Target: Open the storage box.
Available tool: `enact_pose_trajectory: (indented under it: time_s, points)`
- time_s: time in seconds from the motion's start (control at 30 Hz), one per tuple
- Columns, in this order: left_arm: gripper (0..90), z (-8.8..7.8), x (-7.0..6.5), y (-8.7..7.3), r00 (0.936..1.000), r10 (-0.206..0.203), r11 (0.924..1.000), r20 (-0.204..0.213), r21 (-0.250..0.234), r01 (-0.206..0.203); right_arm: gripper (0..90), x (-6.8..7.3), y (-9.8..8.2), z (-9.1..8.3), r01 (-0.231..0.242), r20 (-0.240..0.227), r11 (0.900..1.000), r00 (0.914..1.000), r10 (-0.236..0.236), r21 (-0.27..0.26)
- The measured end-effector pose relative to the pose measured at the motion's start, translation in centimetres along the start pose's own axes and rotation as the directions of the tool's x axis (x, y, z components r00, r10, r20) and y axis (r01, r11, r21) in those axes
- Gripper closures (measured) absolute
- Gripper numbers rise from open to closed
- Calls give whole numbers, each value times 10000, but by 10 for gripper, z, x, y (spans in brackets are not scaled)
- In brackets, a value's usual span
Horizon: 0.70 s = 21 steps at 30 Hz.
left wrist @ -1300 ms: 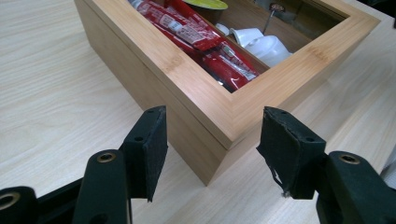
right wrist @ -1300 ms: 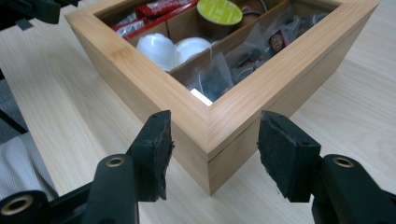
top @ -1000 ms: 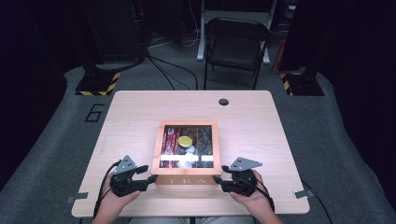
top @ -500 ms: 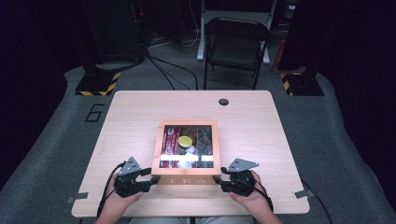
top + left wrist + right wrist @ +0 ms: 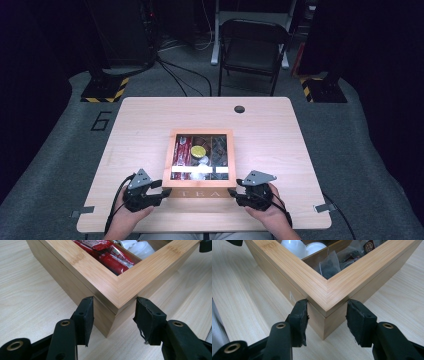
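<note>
A bamboo tea box (image 5: 200, 133) with a window lid stands mid-table, "TEA" on its front wall. Inside lie red packets (image 5: 112, 257), white pods (image 5: 297, 246), a yellow disc (image 5: 198, 150) and dark tea bags (image 5: 337, 262). My left gripper (image 5: 165, 191) sits level at the box's front left corner (image 5: 113, 312), which is between its jaws. The pads (image 5: 86, 312) meet the two side walls just under the lid seam. My right gripper (image 5: 234, 192) holds the front right corner (image 5: 326, 312) the same way. Both pairs of jaws have just been closing onto these corners.
The light wooden table (image 5: 145, 125) has a round cable hole (image 5: 239, 109) at the back. A folding chair (image 5: 252, 50) stands behind it, and a stand base with yellow-black stripes (image 5: 102, 90) sits on the grey floor at left. Cables trail from both grippers.
Both hands stay at the box's front corners. From above the grippers look almost unmoved, and the box has not shifted.
</note>
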State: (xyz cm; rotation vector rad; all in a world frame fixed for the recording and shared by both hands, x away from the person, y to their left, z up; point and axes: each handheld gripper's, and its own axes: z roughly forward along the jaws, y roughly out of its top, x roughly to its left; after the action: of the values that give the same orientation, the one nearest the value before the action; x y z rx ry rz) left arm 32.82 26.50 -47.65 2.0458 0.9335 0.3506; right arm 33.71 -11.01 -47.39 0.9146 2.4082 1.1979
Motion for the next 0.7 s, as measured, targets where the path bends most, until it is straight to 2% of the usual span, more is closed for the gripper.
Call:
enact_pose_trajectory:
  time_s: [0.2, 0.7]
  points:
    - [496, -1, 0, 0, 10000, -14, 10000, 82, 87, 13, 514, 0, 0, 0, -33, -52, 10000, 10000, 33, 16]
    - [523, -2, -3, 3, 9998, 134, 9999, -169, -106, -136, 522, -1, 1, -1, -142, -79, 9997, 9999, 140, -211]
